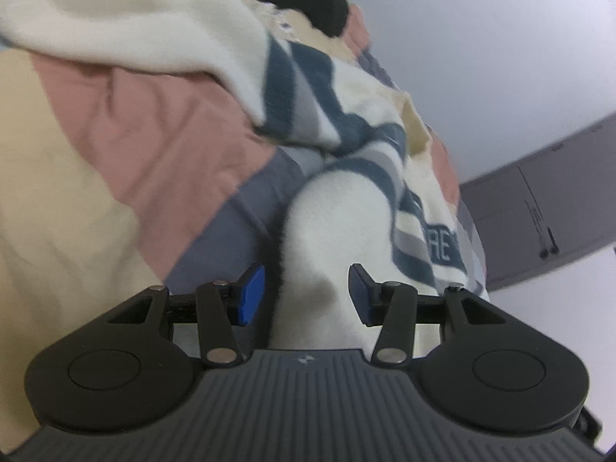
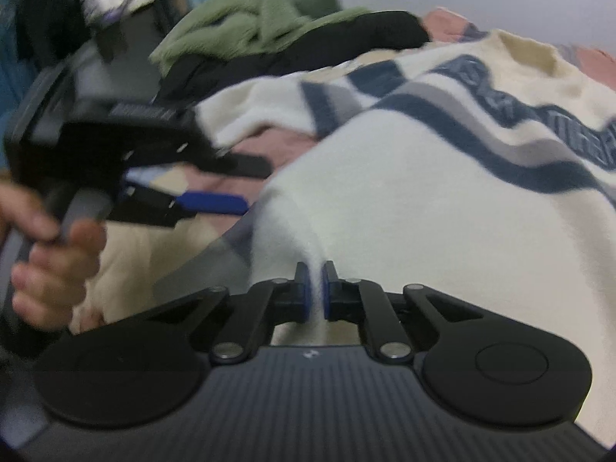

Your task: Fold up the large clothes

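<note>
A cream sweater (image 1: 331,223) with navy and grey stripes lies spread on a patchwork bed cover (image 1: 154,127). My left gripper (image 1: 306,294) stands open, a white hump of the sweater rising between its blue pads without being squeezed. In the right wrist view the sweater (image 2: 423,211) fills the right half. My right gripper (image 2: 315,288) is shut on a thin fold of its cream fabric. The left gripper (image 2: 254,183) shows there too, at the sweater's left edge, held by a hand (image 2: 50,265).
A green garment (image 2: 261,19) and a black garment (image 2: 308,46) are piled at the far side of the bed. More clothes hang at the upper left, blurred. A grey cabinet (image 1: 539,208) stands against the pale wall beyond the bed's edge.
</note>
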A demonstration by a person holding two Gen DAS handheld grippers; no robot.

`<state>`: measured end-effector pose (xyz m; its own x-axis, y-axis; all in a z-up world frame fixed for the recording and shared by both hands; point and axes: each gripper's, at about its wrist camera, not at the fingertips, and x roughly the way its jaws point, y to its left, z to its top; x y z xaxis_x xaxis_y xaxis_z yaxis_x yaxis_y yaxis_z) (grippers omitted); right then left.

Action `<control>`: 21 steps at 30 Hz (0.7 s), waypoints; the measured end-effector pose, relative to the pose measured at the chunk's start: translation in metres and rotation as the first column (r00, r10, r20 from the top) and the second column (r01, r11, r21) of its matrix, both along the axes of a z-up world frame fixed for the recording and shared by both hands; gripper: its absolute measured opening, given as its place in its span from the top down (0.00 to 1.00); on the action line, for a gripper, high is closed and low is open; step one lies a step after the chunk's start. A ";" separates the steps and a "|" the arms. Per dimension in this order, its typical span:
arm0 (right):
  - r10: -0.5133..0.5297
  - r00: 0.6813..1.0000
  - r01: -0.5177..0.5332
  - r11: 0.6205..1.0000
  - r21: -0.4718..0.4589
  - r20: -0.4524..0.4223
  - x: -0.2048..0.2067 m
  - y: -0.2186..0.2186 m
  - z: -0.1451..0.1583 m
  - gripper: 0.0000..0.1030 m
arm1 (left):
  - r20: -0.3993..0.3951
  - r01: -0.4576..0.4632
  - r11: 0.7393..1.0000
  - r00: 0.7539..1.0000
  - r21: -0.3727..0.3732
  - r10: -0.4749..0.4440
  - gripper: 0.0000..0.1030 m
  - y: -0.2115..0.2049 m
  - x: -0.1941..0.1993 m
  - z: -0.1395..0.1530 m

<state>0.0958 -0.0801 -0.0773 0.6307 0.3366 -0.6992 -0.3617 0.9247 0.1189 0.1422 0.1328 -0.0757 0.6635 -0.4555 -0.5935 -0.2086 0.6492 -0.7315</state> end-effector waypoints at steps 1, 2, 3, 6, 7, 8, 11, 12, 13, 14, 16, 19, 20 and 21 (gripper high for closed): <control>-0.028 1.000 0.028 0.999 0.030 -0.007 0.001 -0.008 0.001 0.92 | 0.002 0.014 1.000 1.000 -0.003 -0.014 0.48 -0.003 0.000 0.000; -0.056 0.998 0.057 0.997 0.056 -0.015 0.003 -0.016 0.002 0.92 | 0.004 0.022 1.000 1.000 -0.003 -0.022 0.48 -0.007 0.001 0.000; -0.088 0.996 0.090 0.992 0.083 -0.025 0.004 -0.025 0.002 0.92 | 0.002 0.030 1.000 1.000 0.000 -0.030 0.47 -0.009 0.001 -0.001; -0.155 0.986 0.164 0.976 0.147 -0.066 0.009 -0.046 -0.005 0.92 | -0.020 0.056 0.998 0.998 0.006 -0.056 0.46 -0.017 0.003 -0.007; -0.179 0.980 0.192 0.967 0.170 -0.086 0.011 -0.053 -0.008 0.92 | -0.032 0.062 0.998 0.998 0.000 -0.062 0.46 -0.019 0.004 -0.010; -0.198 0.975 0.215 0.957 0.193 -0.104 0.013 -0.058 -0.011 0.92 | -0.042 0.067 0.998 0.997 -0.009 -0.067 0.46 -0.020 0.005 -0.013; -0.240 0.959 0.272 0.928 0.254 -0.149 0.017 -0.073 -0.018 0.92 | -0.062 0.090 0.994 0.994 -0.058 -0.094 0.46 -0.027 0.008 -0.021; -0.239 0.958 0.274 0.924 0.265 -0.157 0.018 -0.075 -0.019 0.92 | -0.068 0.098 0.993 0.992 -0.063 -0.102 0.46 -0.031 0.009 -0.024; -0.236 0.958 0.275 0.920 0.278 -0.165 0.019 -0.076 -0.020 0.91 | -0.074 0.108 0.992 0.991 -0.071 -0.113 0.46 -0.035 0.010 -0.026; -0.239 0.956 0.280 0.916 0.286 -0.170 0.018 -0.077 -0.021 0.91 | -0.078 0.116 0.990 0.989 -0.085 -0.122 0.46 -0.038 0.010 -0.029; -0.239 0.955 0.281 0.914 0.292 -0.173 0.017 -0.078 -0.022 0.91 | -0.084 0.133 0.984 0.986 -0.117 -0.143 0.47 -0.046 0.010 -0.034; -0.240 0.954 0.287 0.908 0.305 -0.182 0.016 -0.080 -0.021 0.90 | -0.082 0.141 0.981 0.985 -0.132 -0.153 0.47 -0.053 0.009 -0.037; -0.241 0.952 0.291 0.903 0.317 -0.188 0.014 -0.084 -0.020 0.89 | -0.083 0.146 0.980 0.984 -0.139 -0.158 0.48 -0.056 0.009 -0.039; -0.246 0.949 0.301 0.894 0.333 -0.196 0.012 -0.087 -0.020 0.89 | -0.085 0.160 0.977 0.981 -0.144 -0.173 0.53 -0.058 0.009 -0.040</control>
